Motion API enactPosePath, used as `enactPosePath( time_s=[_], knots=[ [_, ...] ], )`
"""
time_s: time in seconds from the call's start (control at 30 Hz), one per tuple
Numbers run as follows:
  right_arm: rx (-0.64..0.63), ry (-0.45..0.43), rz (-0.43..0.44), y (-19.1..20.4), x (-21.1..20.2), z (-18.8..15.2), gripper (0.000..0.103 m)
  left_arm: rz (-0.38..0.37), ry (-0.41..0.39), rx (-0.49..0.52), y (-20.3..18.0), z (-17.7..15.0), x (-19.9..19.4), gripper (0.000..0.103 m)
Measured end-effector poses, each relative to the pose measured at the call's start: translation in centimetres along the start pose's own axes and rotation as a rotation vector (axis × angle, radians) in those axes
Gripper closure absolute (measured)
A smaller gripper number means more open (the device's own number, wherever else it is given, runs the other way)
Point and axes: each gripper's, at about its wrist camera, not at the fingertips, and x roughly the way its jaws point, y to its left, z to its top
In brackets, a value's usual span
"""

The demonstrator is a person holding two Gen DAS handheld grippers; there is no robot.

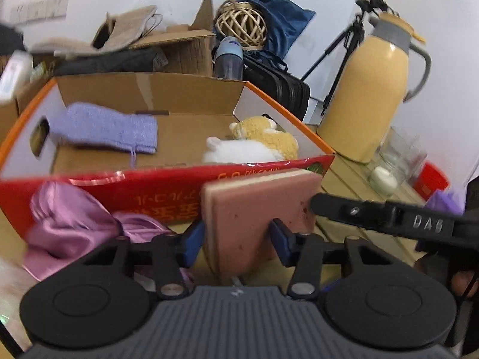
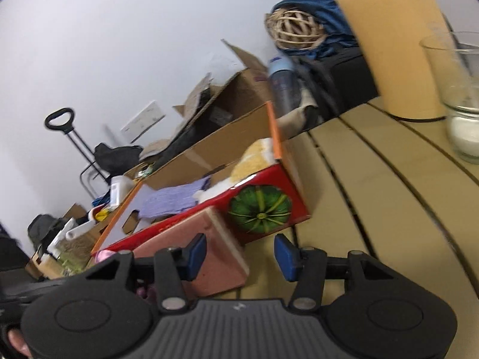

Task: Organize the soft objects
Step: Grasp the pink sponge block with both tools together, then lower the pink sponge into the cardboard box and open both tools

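My left gripper [image 1: 236, 240] is shut on a pink sponge [image 1: 257, 209] and holds it upright just in front of the red cardboard box [image 1: 167, 185]. Inside the box lie a purple knitted cloth [image 1: 107, 128] and a yellow-and-white plush toy [image 1: 257, 143]. A pink satin cloth [image 1: 71, 221] lies outside the box at the front left. My right gripper [image 2: 239, 254] is open and empty; its black finger [image 1: 374, 212] reaches in from the right next to the sponge. In the right wrist view the sponge [image 2: 209, 251] sits by the left pad, before the box [image 2: 260, 209].
A yellow thermos jug [image 1: 371, 98] and a glass with a white candle [image 1: 389, 164] stand on the slatted table [image 2: 374, 194] to the right of the box. Cardboard boxes, a wicker ball [image 1: 242, 24], a bottle and bags are piled behind.
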Motion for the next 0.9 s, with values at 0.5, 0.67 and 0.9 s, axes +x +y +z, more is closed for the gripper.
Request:
enactPosePath(
  time_s=[0.5,0.67,0.9],
  knots=[
    [-0.052,-0.015,0.167,4.1,-5.4,-0.5,0.079,-0.084,-0.165,-0.112,-1.0,-2.2,-10.7,0.069],
    [-0.056,-0.02,0.172,6.8,-9.2,-1.9,0.08,-0.068,-0.201,-0.115,-1.7,-2.9,-14.1,0.071],
    [-0.061,0.034,0.188,10.5,-4.3,4.7,0.08,0.002,-0.202,-0.179,2.7,5.0,-12.9,0.071]
  ],
)
